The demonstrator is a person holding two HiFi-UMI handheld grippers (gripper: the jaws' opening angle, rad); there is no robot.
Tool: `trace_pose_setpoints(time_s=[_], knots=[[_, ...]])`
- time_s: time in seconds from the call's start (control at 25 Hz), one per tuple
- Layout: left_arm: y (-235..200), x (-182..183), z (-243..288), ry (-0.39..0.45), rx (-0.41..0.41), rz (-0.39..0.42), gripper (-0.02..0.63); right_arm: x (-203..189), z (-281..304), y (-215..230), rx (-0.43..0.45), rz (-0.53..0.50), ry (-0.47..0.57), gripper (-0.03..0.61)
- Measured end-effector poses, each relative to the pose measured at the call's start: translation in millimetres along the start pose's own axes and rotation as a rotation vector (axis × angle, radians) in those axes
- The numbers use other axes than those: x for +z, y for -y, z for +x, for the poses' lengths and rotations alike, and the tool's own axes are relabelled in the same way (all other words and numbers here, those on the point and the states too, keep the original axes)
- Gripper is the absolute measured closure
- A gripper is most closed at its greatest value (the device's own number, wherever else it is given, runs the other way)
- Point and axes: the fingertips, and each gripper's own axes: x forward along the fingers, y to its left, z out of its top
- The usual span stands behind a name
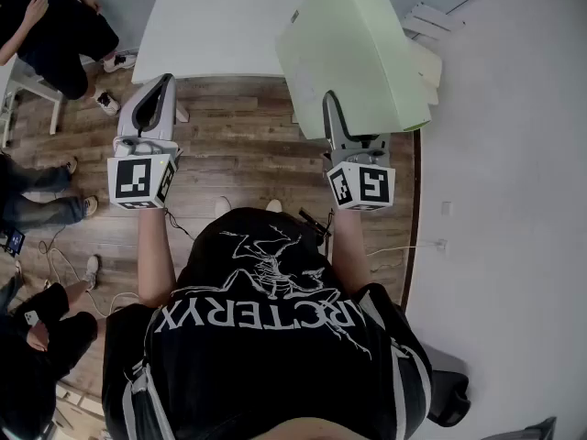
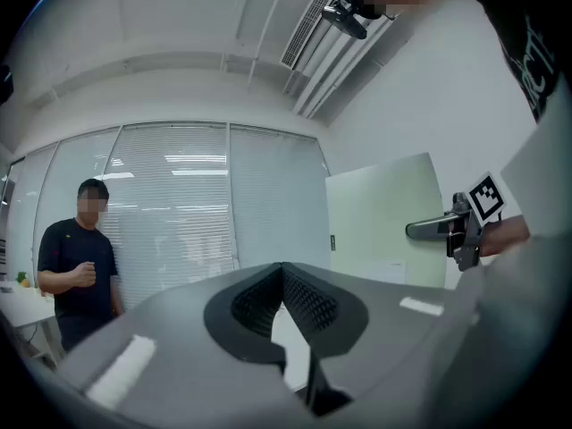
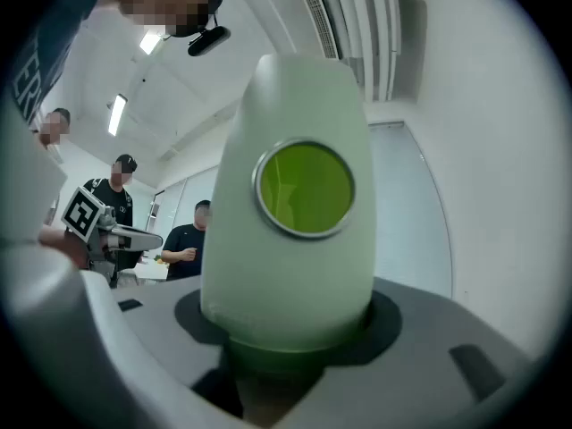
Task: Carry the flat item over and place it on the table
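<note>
A white table (image 1: pixel 211 35) stands on the wood floor (image 1: pixel 248 154) (window blinds (image 2: pixel 179 204) are drawn).

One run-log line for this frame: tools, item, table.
stage: carry | right tool: shut on board | left tool: shut, empty | table: ahead, board not yet on it

A black, white-printed T-shirt (image 1: pixel 266 337) filled the lower centre; the left gripper (image 1: pixel 165 82) and right gripper (image 1: pixel 328 99) were grey, with black-and-white marker cubes (image 1: pixel 142 180).

Head view: the top border crops the pale green panel (image 1: pixel 358 49) at its upper end. The panel conceals the desk (image 1: pixel 215 30) right corner. The left border crops a bystander (image 1: pixel 55 26).
</note>
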Motion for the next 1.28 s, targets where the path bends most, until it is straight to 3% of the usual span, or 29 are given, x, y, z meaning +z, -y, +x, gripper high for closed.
trace_pose_setpoints(time_s=[1.28], knots=[[9.5,-1.3,-4.4,-0.007,-0.004,0.001,0.607,0.4,-8.6,3.8,-0.010,0.027,0.012,0.321]])
